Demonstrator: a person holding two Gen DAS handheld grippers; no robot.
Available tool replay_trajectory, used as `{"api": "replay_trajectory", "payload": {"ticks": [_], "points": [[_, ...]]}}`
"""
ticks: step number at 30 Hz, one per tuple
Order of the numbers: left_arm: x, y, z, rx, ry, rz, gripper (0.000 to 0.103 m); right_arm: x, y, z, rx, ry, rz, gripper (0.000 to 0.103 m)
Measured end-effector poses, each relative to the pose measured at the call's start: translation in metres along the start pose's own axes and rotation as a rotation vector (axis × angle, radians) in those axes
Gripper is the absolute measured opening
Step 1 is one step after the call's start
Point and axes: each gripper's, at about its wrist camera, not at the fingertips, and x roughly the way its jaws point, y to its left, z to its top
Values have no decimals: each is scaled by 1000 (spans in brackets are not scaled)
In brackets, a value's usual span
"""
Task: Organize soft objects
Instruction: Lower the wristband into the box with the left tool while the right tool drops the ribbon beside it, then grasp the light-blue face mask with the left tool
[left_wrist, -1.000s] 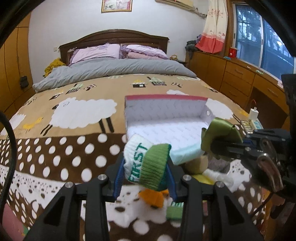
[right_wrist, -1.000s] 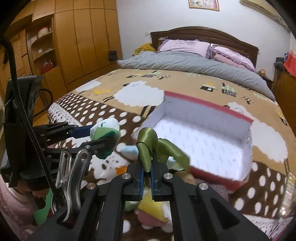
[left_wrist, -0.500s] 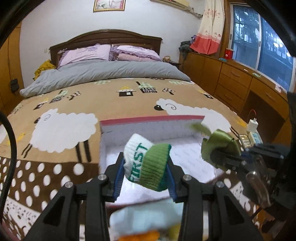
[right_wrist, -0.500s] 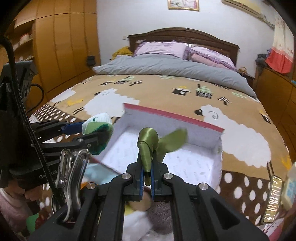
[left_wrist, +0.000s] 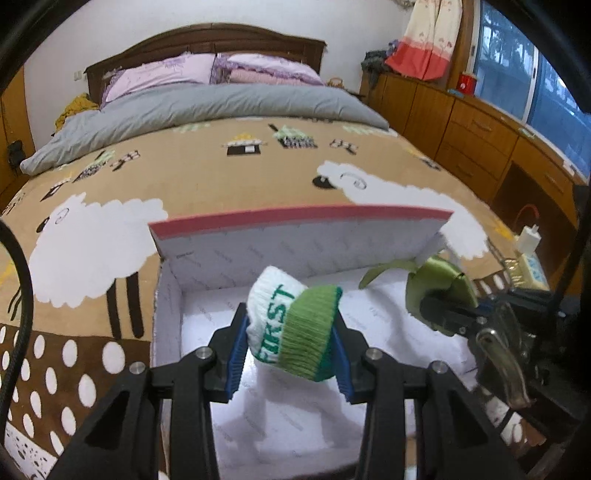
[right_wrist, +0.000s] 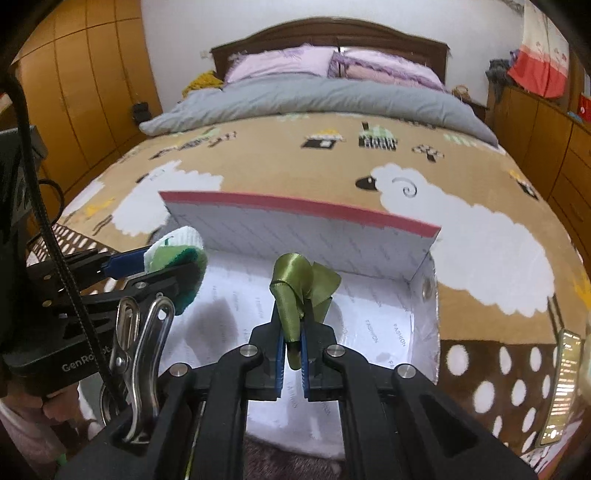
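Left gripper (left_wrist: 291, 350) clamps rolled sock (left_wrist: 295, 328) over box (left_wrist: 295, 229) floor, box wall at 12 o'clock. Right gripper (right_wrist: 291, 350) pinched tight on green ribbon (right_wrist: 299, 288), also above box, sock at its 9 o'clock.

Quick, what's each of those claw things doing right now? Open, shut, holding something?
Left gripper: closed on a rolled white-and-green sock, above the open box.
Right gripper: closed on a green satin ribbon, also over the box.
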Motion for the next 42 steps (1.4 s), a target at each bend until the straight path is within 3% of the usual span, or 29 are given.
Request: {"api": "replay_trajectory", "payload": {"ticks": [8,13,19,21,23,42], "points": [[28,8,-1,-9,58,14,42,35,-11,1,9,66,-19,6],[32,7,0,-4,64,25,51,49,-15,3,1,99,-10,11],[35,5,-1,-3,70,51,62,57,-14,3,-11,112,3,33],[36,5,-2,-7,74,54,64,57,-15,3,-7,104,5,50],[34,5,-2,-10,73,49,64,54,-15,4,-6,89,1,61],[-46,10,-30,-60,6,8,64,-22,5,-17,-1,-20,24,63]]}}
